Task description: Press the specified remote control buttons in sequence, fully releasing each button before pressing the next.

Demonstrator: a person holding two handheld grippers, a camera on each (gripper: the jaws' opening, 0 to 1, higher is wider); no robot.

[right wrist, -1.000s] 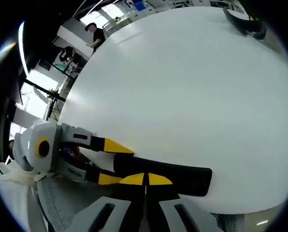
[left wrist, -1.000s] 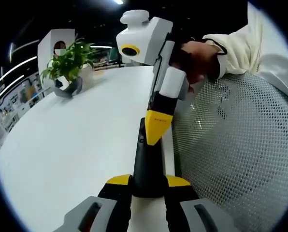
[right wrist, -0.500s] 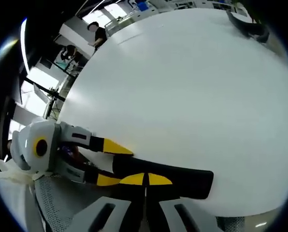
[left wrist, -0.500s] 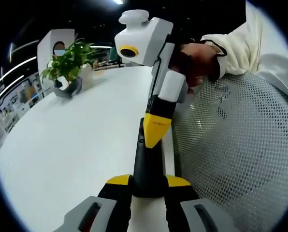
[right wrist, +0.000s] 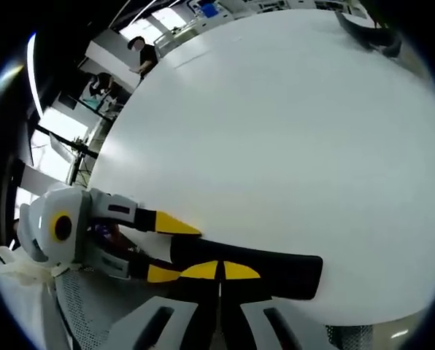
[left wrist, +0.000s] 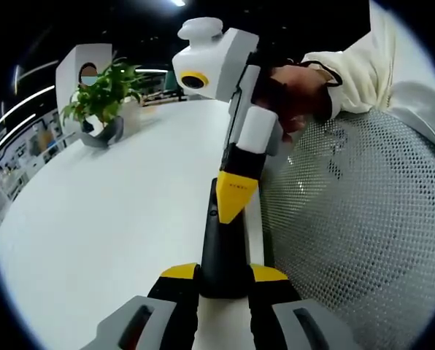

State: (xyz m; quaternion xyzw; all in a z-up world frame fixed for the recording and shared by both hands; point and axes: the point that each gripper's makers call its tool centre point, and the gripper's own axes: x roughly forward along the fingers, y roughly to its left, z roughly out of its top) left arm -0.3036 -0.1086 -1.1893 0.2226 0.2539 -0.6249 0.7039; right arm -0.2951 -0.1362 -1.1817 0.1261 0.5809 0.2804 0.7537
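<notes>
Remote (left wrist: 222, 248): black, on white table (left wrist: 115, 211), clamped at its near end by left gripper (left wrist: 223, 275). Right gripper (right wrist: 219, 270), tips together, touches remote's top; buttons indistinct. Potted plant (left wrist: 101, 98), 10 o'clock.

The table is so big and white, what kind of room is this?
Probably an office: a long white table, a potted plant on it, a mesh chair beside it, and people at desks in the background.
</notes>
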